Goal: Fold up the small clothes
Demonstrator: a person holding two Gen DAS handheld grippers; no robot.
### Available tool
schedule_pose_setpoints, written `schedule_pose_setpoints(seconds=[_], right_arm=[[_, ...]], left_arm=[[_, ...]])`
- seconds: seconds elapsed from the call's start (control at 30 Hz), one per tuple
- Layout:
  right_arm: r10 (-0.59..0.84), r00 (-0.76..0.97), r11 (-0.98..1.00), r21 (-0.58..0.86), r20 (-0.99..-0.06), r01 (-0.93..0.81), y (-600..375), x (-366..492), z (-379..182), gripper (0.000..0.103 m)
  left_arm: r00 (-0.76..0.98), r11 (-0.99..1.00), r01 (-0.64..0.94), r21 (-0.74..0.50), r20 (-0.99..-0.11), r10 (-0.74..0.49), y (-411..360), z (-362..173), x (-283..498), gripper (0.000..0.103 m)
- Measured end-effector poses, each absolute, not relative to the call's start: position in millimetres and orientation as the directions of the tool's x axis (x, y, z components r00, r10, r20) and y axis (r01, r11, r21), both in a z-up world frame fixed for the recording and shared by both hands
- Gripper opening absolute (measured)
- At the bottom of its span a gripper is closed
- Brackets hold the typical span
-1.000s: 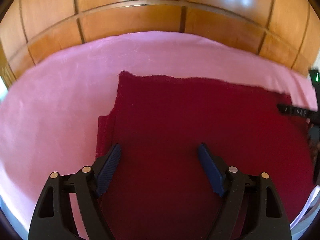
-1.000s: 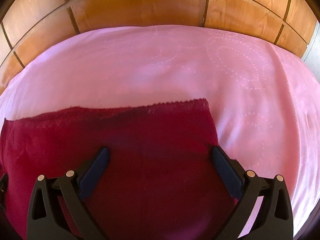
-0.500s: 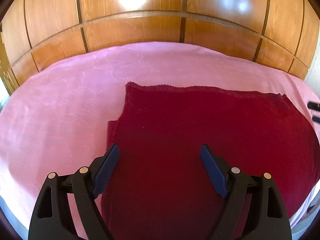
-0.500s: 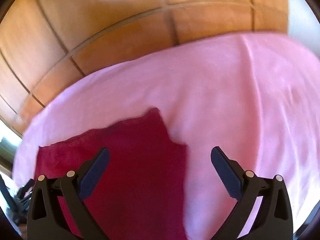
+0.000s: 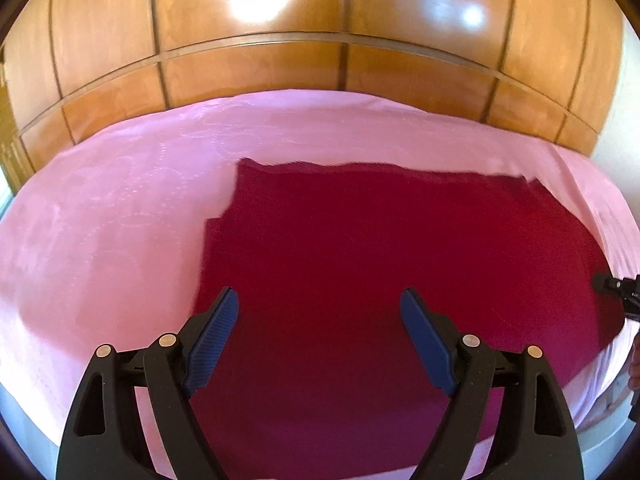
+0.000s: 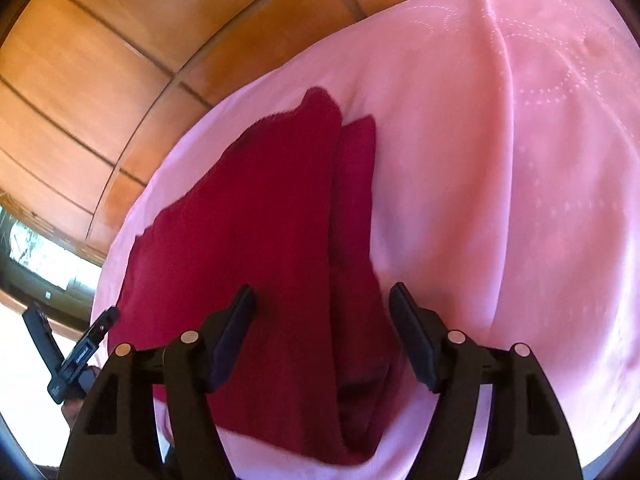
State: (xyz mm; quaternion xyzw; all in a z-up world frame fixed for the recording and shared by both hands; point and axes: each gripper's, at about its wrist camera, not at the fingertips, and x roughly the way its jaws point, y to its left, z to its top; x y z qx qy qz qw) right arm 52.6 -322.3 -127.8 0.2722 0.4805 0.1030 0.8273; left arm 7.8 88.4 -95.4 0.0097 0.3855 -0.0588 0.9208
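Left gripper [image 5: 320, 316]: fingers spread wide, nothing between them; hovers over the near-left part of the red cloth [image 5: 400, 264]. Likely placed there to take the left edge or pin the cloth for the next fold.

Right gripper [image 6: 322, 312]: fingers also spread, empty. They straddle the cloth's right edge, where a ridge runs away from the camera. View is rolled, so this tool appears turned to line its fingers up with that edge.

Red cloth, position: lies on the pink bedspread [image 5: 100, 220], near its front edge, flat across most of its area.

Red cloth, layers: a lower layer peeks out along the left side in the left wrist view; a narrower strip sits beside the main panel in the right wrist view [image 6: 356, 184]. Judgement: at least one fold already made, edges not quite aligned.

Backdrop: wooden panelled wall [image 5: 256, 72] behind the bed.

Risk: soft fabric, so a one-layer pinch at the ridge could drag the upper layer off the lower.
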Motion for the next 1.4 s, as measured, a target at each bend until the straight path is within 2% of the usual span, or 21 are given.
schedule_pose_setpoints(seconds=[0.13,0.27,0.3,0.4,0.5,0.57,0.67,0.73,0.93,1.1,1.17,1.23,1.3,1.4], right_arm=[[0.43,0.495,0.844,0.531,-0.755,0.077,-317,43,-124,0.067],[0.449,0.467,0.847,0.529,-0.762,0.048,-301,47,-117,0.032],[0.448,0.466,0.851,0.524,-0.763,0.041,-298,48,-115,0.029],[0.491,0.482,0.826,0.563,-0.726,0.007,-286,53,-98,0.027],[0.572,0.517,0.771,0.633,-0.637,-0.073,-267,59,-68,0.025],[0.632,0.525,0.726,0.673,-0.57,-0.143,-250,63,-47,0.025],[0.699,0.508,0.68,0.687,-0.504,-0.255,-208,73,-20,0.024],[0.732,0.48,0.658,0.684,-0.484,-0.313,-179,82,-11,0.024],[0.786,0.32,0.618,0.666,-0.529,-0.418,-70,109,-26,0.024],[0.722,0.197,0.657,0.566,-0.664,-0.498,20,115,-65,0.024],[0.653,0.208,0.701,0.476,-0.729,-0.531,41,110,-77,0.024],[0.648,0.21,0.69,0.447,-0.732,-0.569,52,105,-79,0.033],[0.712,0.187,0.626,0.491,-0.677,-0.606,51,96,-73,0.063],[0.749,0.161,0.581,0.521,-0.643,-0.625,41,84,-64,0.071]], left_arm=[[0.671,0.989,0.144,-0.016,-0.734,-0.109,79,-106,11,0.082],[0.648,0.987,0.141,-0.079,-0.746,-0.152,87,-112,18,0.082],[0.645,0.986,0.145,-0.084,-0.748,-0.159,88,-113,20,0.082],[0.642,0.98,0.173,-0.097,-0.743,-0.187,90,-115,22,0.082],[0.634,0.972,0.193,-0.133,-0.74,-0.228,96,-114,23,0.074],[0.625,0.958,0.203,-0.203,-0.726,-0.286,105,-107,25,0.064],[0.607,0.904,0.214,-0.37,-0.674,-0.42,129,-95,25,0.052],[0.607,0.868,0.212,-0.45,-0.635,-0.478,146,-88,23,0.052],[0.63,0.811,0.16,-0.563,-0.574,-0.523,203,-78,14,0.052],[0.635,0.755,0.103,-0.648,-0.542,-0.551,243,-83,10,0.052],[0.635,0.736,0.094,-0.67,-0.529,-0.563,251,-84,10,0.052],[0.631,0.719,0.089,-0.689,-0.52,-0.576,254,-84,12,0.052],[0.631,0.714,0.091,-0.694,-0.514,-0.581,253,-81,10,0.053],[0.633,0.707,0.085,-0.702,-0.51,-0.582,250,-75,16,0.057]])
